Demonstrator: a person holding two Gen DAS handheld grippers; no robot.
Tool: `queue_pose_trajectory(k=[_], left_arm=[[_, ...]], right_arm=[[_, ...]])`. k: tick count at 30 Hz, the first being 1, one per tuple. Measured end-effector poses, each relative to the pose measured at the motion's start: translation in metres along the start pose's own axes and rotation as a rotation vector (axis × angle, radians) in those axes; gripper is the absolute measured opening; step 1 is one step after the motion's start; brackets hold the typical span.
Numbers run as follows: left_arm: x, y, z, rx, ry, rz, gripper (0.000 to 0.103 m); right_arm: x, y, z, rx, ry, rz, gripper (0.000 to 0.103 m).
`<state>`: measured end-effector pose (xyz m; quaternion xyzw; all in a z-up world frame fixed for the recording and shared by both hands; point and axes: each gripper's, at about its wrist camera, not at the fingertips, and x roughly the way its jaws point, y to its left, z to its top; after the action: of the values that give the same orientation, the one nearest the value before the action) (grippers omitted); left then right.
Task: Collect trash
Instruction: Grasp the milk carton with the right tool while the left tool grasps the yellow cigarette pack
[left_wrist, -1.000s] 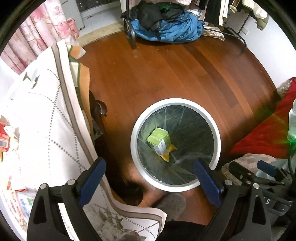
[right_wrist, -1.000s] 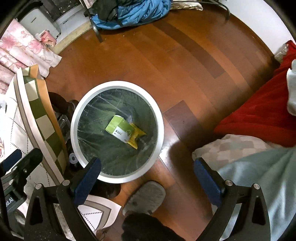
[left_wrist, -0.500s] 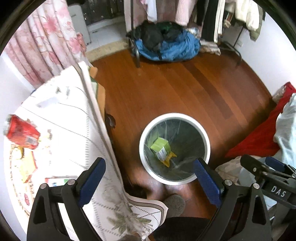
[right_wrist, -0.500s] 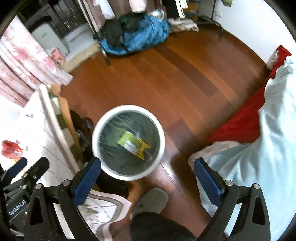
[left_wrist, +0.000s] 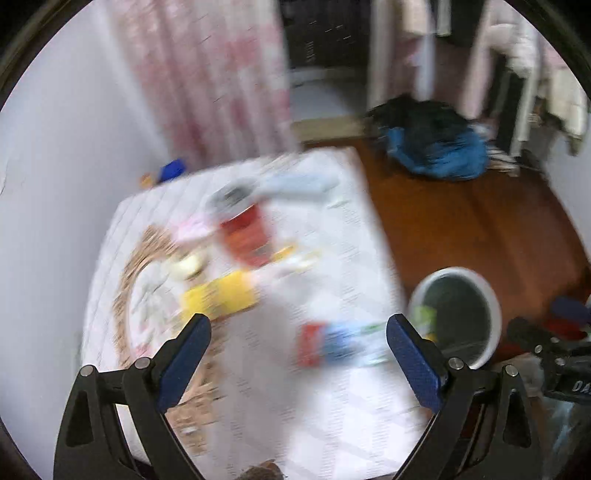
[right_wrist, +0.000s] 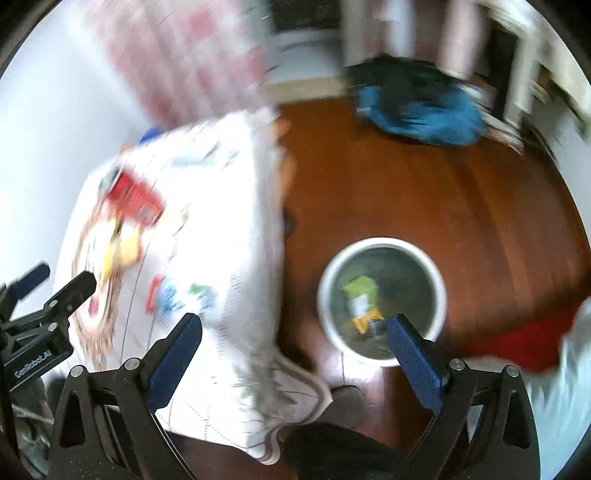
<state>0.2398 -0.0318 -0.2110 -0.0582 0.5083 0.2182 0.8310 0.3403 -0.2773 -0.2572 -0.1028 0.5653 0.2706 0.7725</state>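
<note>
Both views are blurred by motion. My left gripper (left_wrist: 299, 362) is open and empty, high above the white-clothed table (left_wrist: 332, 406). Trash lies on the cloth: a red can (left_wrist: 245, 236), a yellow packet (left_wrist: 219, 299) and a red-and-blue wrapper (left_wrist: 328, 343). The white-rimmed bin (left_wrist: 456, 317) stands on the floor to the right, holding a green carton (right_wrist: 360, 288) and a yellow scrap (right_wrist: 365, 319). My right gripper (right_wrist: 295, 358) is open and empty above the table's edge, with the bin (right_wrist: 382, 302) just beyond its right finger. The left gripper (right_wrist: 40, 302) shows at the left of the right wrist view.
Wooden floor (left_wrist: 461, 221) spreads past the table. A heap of blue and black clothes (left_wrist: 436, 147) lies by a clothes rack at the back. Pink floral curtains (left_wrist: 207, 85) hang behind the table. Red fabric (right_wrist: 517, 347) lies right of the bin. A slippered foot (right_wrist: 347, 402) is below.
Both grippers have risen and swung left, away from the bin toward the table. The table's trash is now in front of the left gripper; the bin has shifted right and looks smaller.
</note>
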Motion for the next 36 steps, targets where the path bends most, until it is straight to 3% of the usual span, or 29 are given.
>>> queue_pose_trajectory(k=[5,11,13,15,21,25,30,36], left_arm=[[0.06,0.067,-0.044,-0.056,0.105,0.099,0.097],[0.117,0.106,-0.073,-0.033,0.184,0.126,0.097],[0.123,0.11,-0.073,-0.001,0.181,0.113,0.097],[0.128,0.108,-0.067,0.064,0.175,0.089,0.097],[0.133,0.088,-0.025,0.397,0.102,0.065,0.097],[0.144,0.07,-0.003,0.628,0.114,0.011,0.097],[0.169,0.063,0.008,0.757,0.208,-0.081,0.096],[0.178,0.071,0.019,0.759,0.225,-0.17,0.093]], right_arm=[[0.084,0.103,0.012,-0.342,0.184,-0.048,0.101],[0.155,0.164,0.002,-0.619,0.355,-0.14,0.101],[0.165,0.172,0.003,-0.635,0.377,-0.15,0.094],[0.165,0.17,0.011,-0.55,0.397,-0.073,0.077],[0.154,0.128,0.032,-0.174,0.359,0.002,0.071],[0.147,0.118,0.04,-0.08,0.309,-0.005,0.069],[0.151,0.116,0.052,-0.054,0.313,-0.018,0.068],[0.162,0.11,0.061,-0.035,0.338,-0.034,0.067]])
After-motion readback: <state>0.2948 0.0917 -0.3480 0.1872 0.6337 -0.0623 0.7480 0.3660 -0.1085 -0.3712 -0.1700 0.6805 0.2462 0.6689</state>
